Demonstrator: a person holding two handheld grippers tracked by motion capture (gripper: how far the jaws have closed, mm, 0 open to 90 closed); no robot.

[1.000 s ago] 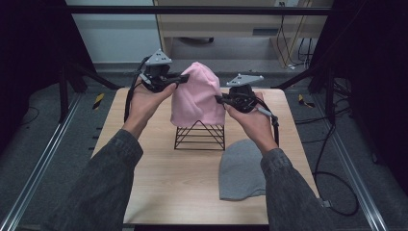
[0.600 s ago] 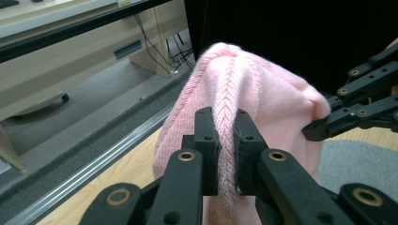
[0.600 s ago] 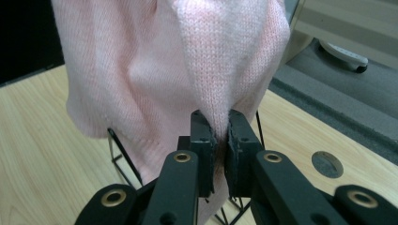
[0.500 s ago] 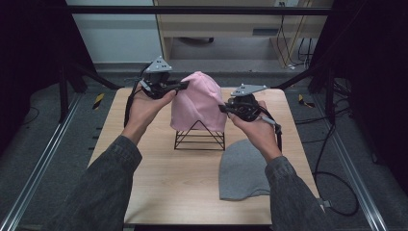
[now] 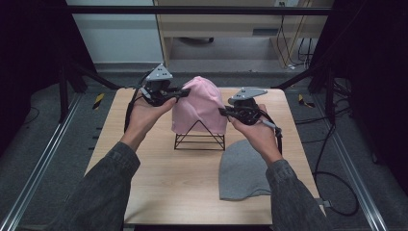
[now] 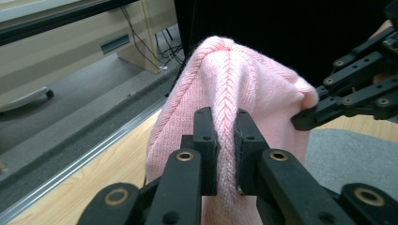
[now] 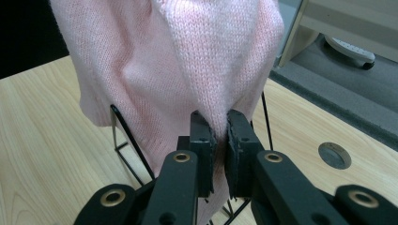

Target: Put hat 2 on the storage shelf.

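Pink knit hat (image 5: 199, 108) draped over black wire stand (image 5: 199, 137), centre of wooden table (image 5: 159, 178), toward the 12 o'clock half in the high view. Grey hat (image 5: 244, 169) lying flat at 5 o'clock of the stand, just beside it, untouched.

Left gripper (image 5: 182, 92) at 10 o'clock of the pink hat: jaws nearly closed, pinching a ridge of ribbed knit between the pads, confirmed in the left gripper view (image 6: 226, 140). Right gripper (image 5: 224, 112) at 3 o'clock of the hat: jaws likewise nearly closed, clamped on a fold of fabric low on that side, confirmed in the right gripper view (image 7: 220, 136).

Step judged in hand: seating the hat down over the stand, or lifting it off; direction not determinable from these frames.

Advised for good execution: even pull on both sides, both pinches kept on fabric alone and clear of the wire, hem eased past the frame corners without dragging the stand across the table.

Pose: both forearms entering from 6 o'clock, sleeves dark grey. Left hand (image 5: 144, 113) raised, gripper held roughly level, pointing toward 3 o'clock. Right hand (image 5: 255, 130) lower, gripper pointing toward 9 o'clock, cable trailing back along the wrist.
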